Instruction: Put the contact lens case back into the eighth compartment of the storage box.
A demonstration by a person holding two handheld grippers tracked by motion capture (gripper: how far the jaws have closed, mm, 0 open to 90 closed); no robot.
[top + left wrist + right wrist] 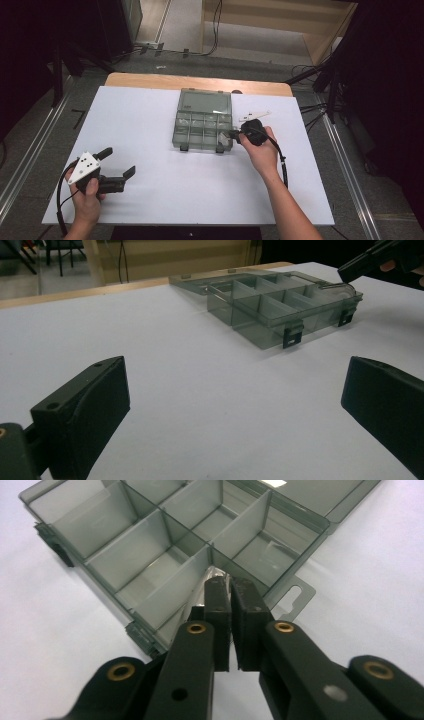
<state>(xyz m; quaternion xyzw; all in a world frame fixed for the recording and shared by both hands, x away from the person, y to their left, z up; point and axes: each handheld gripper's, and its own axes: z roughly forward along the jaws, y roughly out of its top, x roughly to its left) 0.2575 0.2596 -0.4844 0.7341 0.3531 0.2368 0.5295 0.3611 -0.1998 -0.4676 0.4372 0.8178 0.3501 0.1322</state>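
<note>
High view: a person works at a white-topped table [165, 190], a two-jaw gripper in each hand, forearms entering from the near edge.
Organizer box: a smoky, see-through compartment box [205, 121] lies open at the table's middle, toward the far side, its lid [206, 101] folded flat on the far side of the tray; two dark latches sit on its near wall.
Right gripper: the right gripper [234, 135] reaches in from the right and meets the box at its near right corner compartment, the hand [262, 148] wrapped around its body.
Right gripper view: the two black jaws are pressed nearly together, with only a thin slit between the pads, and a small, shiny, clear-looking item [218, 573] sits at their tips over the corner compartment; what it is cannot be told, nor whether the pads actually pinch it.
Left gripper: the left gripper [120, 162] rests low at the near left of the table, well apart from the box, its grey three-cornered plate on top.
Left gripper view: its jaws stand wide apart with nothing between them but bare tabletop; the box lies beyond, to the far right.
White strip: a small white flat piece [254, 116] lies on the table just right of the lid.
</note>
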